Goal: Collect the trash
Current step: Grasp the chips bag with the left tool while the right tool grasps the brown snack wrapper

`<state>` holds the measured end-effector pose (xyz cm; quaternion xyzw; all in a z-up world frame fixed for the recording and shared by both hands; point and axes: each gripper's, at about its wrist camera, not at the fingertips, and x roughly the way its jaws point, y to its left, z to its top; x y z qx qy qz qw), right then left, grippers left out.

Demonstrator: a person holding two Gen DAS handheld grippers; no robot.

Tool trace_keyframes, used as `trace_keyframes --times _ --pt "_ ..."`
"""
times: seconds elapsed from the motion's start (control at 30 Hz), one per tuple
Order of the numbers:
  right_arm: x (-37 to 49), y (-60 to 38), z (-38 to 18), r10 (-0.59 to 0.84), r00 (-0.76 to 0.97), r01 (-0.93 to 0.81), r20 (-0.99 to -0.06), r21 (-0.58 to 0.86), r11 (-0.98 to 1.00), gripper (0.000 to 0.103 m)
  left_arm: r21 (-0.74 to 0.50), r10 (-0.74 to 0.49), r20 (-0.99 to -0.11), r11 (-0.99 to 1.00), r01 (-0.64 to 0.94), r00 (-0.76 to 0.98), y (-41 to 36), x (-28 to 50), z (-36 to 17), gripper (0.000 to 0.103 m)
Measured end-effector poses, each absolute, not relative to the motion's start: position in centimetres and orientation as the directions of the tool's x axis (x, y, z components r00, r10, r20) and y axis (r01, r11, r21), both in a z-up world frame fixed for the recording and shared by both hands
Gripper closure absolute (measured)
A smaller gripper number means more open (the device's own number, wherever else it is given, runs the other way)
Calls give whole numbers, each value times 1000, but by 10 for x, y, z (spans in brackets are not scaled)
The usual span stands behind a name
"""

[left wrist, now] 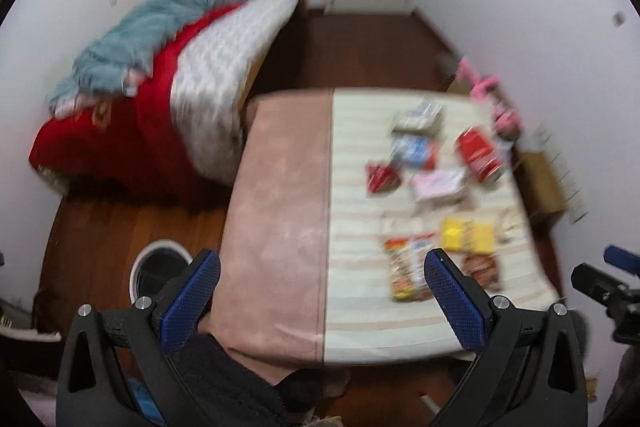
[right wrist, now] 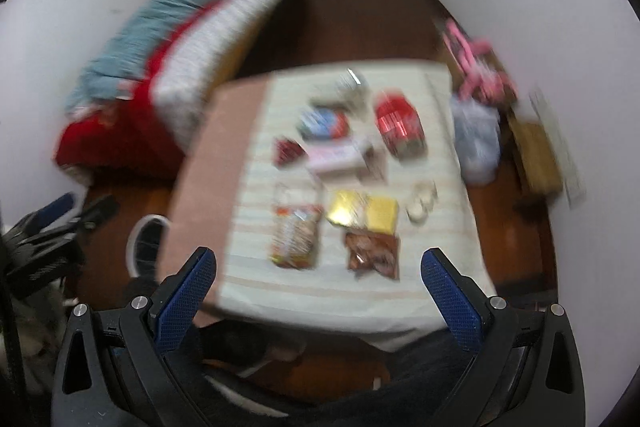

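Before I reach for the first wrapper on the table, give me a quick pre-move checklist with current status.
1. Left gripper open and holding nothing: ok.
2. Right gripper open and holding nothing: ok.
3. Trash in view: ok. The snack packet, brown wrapper and yellow packet lie nearest on the table.
4. Bin located: ok, on the floor left of the table.
5. Bin has room: cannot tell, its inside is dark and partly hidden.
6. Picture sharp enough to aim: not ok, both views are blurred.
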<state>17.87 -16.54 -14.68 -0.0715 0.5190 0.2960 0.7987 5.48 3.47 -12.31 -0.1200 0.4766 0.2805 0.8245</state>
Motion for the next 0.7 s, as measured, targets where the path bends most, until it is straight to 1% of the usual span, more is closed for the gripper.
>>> trace_keyframes --times 0.03,0.07,0.2,0.37,0.47,0.53,0.6,0.7 --pt "194 -158 -190 341 268 -502 -901 172 848 0 85 342 -873 808 -583 347 39 62 -144 0" --pt "194 -158 -190 341 268 -502 -901 172 848 0 92 335 -886 806 -585 322 43 67 -160 0" --pt "227 -152 -281 256 195 -392 -947 164 905 0 123 306 -927 795 -594 217 52 83 -216 0" --pt "251 -141 -340 193 167 -336 -967 128 933 1 88 209 -968 794 -601 135 55 95 -261 0" --pt "258 -138 -363 166 153 -312 -974 111 944 12 50 152 -981 803 -594 122 50 108 -275 0" --pt "259 -138 -368 167 150 -309 -974 114 944 24 27 122 -985 809 -588 122 44 117 -281 0" --pt "259 -142 -374 169 153 -305 -974 116 945 30 -3 87 -988 819 -574 129 37 128 -284 0" --pt "260 -157 -374 171 166 -301 -971 116 947 33 -49 29 -991 832 -553 130 29 143 -292 0"
